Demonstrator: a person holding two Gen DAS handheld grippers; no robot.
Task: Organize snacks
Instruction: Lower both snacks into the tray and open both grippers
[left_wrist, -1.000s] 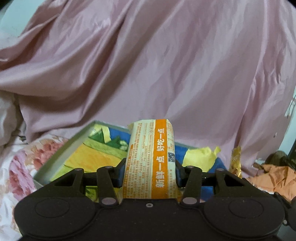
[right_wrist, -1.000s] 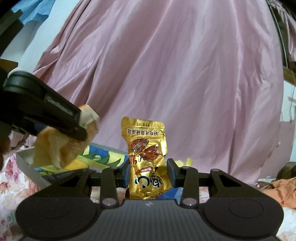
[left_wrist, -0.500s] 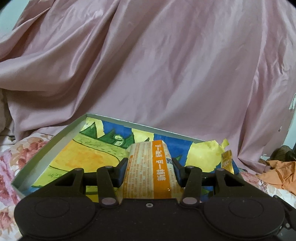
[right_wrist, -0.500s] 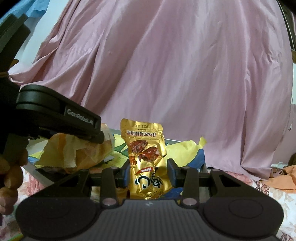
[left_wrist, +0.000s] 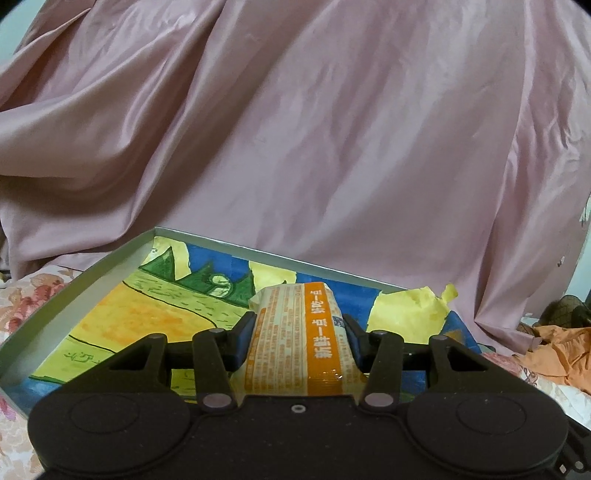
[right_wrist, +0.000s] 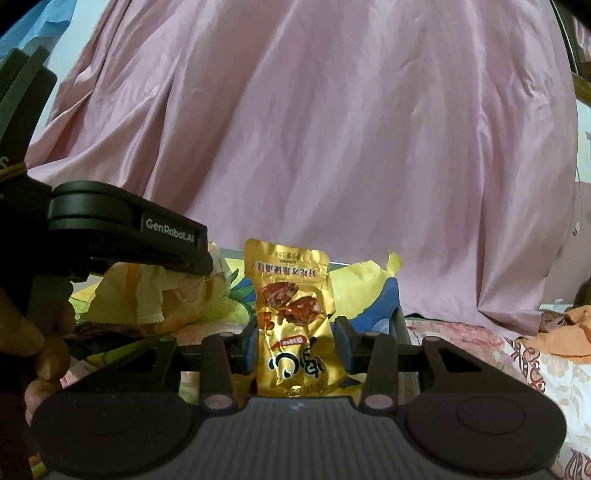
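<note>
- Orange-and-cream snack pack (left_wrist: 295, 332) sits clamped between the pads of my left claw (left_wrist: 297, 334), long side pointing away from me, orange stripe with white print on its right half, small text on the left half.
- Pack hangs low over the shallow tray (left_wrist: 92, 273); whether its underside touches the tray floor I cannot tell, my claw body hides it.
- Tray has pale grey walls and a painted floor: yellow field, green hills, blue band along the far side.
- Torn yellow paper (left_wrist: 406, 314) lies in the tray's right far corner, sticking up over the wall.
- Gold foil pouch (right_wrist: 295, 321) stands upright in my right claw (right_wrist: 297, 341), print upside down, picture of brown meat pieces in the middle; both pads press its lower sides, foil crumpled there.
- Right claw is gripping the pouch; the pouch is held over the near right part of the tray, blue corner of the tray just behind it.
- From the right wrist view my left claw (right_wrist: 207, 266) shows side-on at left, holding the same pack (right_wrist: 155, 295), with my left hand (right_wrist: 37, 332) on the handle.
- Pink satin sheet (left_wrist: 295, 129) fills the background behind the tray in both views.
- Floral bedspread (right_wrist: 535, 369) lies under everything.
- Orange cloth (left_wrist: 561, 354) is crumpled at far right, apart from the tray.
</note>
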